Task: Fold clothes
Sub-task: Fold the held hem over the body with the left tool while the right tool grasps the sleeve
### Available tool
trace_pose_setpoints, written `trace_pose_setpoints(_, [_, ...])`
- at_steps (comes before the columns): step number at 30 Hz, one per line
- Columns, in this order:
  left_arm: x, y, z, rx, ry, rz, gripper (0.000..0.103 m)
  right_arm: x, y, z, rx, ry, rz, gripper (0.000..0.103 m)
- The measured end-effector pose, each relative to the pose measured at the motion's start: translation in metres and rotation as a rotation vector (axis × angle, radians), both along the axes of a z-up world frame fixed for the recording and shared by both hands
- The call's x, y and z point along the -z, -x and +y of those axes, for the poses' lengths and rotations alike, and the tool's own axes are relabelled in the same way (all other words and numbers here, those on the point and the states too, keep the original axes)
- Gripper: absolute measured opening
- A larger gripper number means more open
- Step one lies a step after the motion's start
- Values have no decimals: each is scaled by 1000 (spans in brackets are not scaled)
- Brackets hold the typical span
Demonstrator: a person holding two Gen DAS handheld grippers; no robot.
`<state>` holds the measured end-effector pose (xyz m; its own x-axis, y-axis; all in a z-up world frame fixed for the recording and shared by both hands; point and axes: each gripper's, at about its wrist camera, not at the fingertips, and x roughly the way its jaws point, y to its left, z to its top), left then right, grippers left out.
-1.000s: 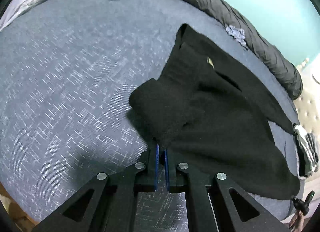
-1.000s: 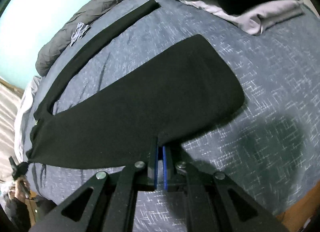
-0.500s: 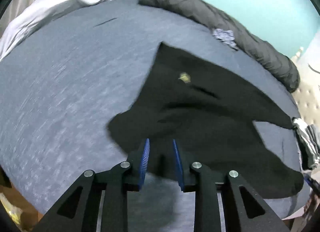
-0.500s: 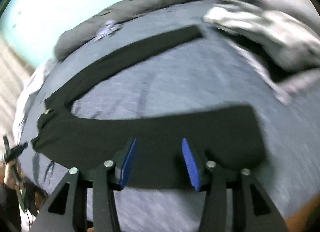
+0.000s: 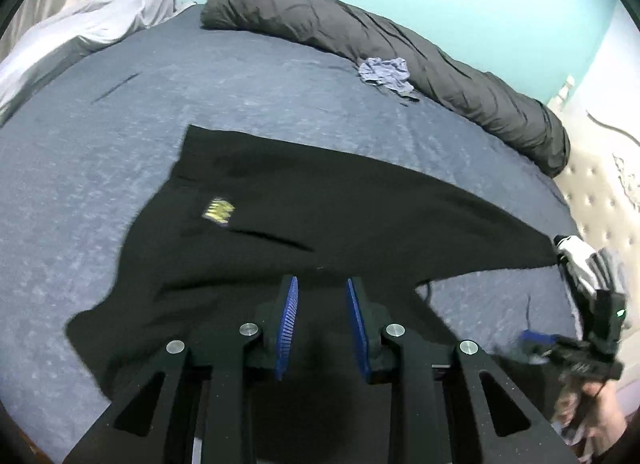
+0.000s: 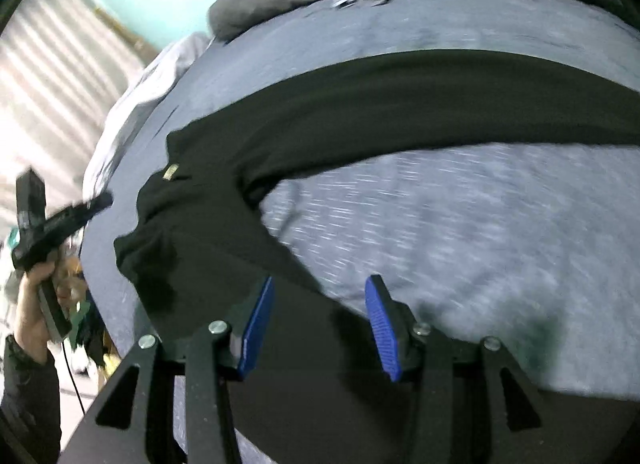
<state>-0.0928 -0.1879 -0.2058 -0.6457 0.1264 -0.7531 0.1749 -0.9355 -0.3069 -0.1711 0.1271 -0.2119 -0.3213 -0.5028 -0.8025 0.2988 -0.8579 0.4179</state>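
A bed [image 5: 100, 152] covered in a blue-grey sheet with a fine pale fleck carries everything. Black trousers [image 5: 320, 224] lie spread flat across its middle, one leg running toward the far right edge, a small yellow emblem near the waist. Along the far side a long dark grey rolled duvet [image 5: 400, 48] rests against the turquoise wall. A small crumpled blue-grey cloth [image 5: 386, 74] lies on the sheet, touching the duvet's near side. At the far left corner a pale grey sheet or blanket [image 5: 72, 32] lies bunched. At the right edge, by the trouser leg's end, sits a small heap of white and grey clothing [image 5: 584, 260].
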Motion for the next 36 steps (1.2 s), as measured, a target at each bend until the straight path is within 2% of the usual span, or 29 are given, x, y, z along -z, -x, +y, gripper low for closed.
trace_pose_setpoints(3, [13,3,15,4,-16,12,33,12,11,-19,-46,-12,-15,48])
trace_pose_setpoints(9, [57,3,37,27,-52,-3,33,37,34,-57,-138,-37,-46,48])
trace_pose_setpoints(14, [92,1,41,26,-62,-36,33,57,47,-82,-213,-51,-76,33])
trace_pose_setpoints(16, [102,0,40,28,-66,-47,33,63,47,-87,-238,-53,-88,11])
trace_pose_setpoints(18, [108,-1,40,24,-47,-57,33,67,48,-91,-257,-62,-91,5])
trace_pose_setpoints(24, [130,-5,37,30,-25,-94,33,47,55,-83,-212,-92,-6,3])
trace_pose_setpoints(29, [134,-4,43,47,10,-104,33,61,72,-77,-155,-87,-59,3])
trace_pose_setpoints(33, [136,-4,41,51,-4,-104,33,70,71,-72,-119,-91,-85,3])
trace_pose_setpoints(35, [137,-4,39,52,-12,-105,33,65,65,-74,-114,-148,-62,6])
trace_pose_setpoints(36, [137,-5,38,50,-17,-106,33,63,61,-75,-111,-177,-50,15])
